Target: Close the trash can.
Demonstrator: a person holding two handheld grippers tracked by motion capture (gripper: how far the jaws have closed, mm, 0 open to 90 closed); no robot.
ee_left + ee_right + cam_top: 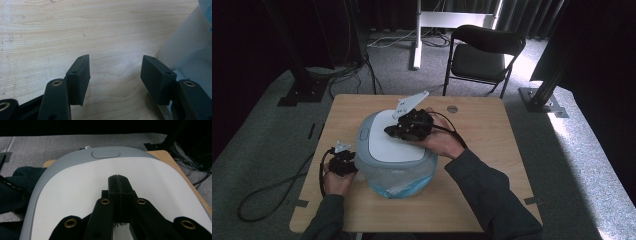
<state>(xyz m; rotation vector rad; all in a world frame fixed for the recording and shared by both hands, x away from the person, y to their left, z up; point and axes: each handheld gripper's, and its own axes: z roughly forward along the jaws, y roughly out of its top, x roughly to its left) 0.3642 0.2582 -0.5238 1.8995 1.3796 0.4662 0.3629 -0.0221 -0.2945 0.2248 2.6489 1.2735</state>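
Observation:
A small bin (402,175) with a blue bag liner stands in the middle of the wooden table (482,135). Its grey lid (387,147) has a white top panel (75,195) and a grey oval push pad (105,153) at the far rim. My right gripper (388,131) lies low over the white panel, shut, jaws pressed together (117,178) with nothing between them. My left gripper (347,162) sits at the bin's left side just above the tabletop. It stands open (115,72) with only bare wood between the jaws, and the bin's pale wall (187,50) is close beside one finger.
A black folding chair (484,50) and a white stand base (417,40) are beyond the table's far edge. A cable (267,192) loops on the floor to the left. A round metal grommet (452,108) sits near the table's far edge.

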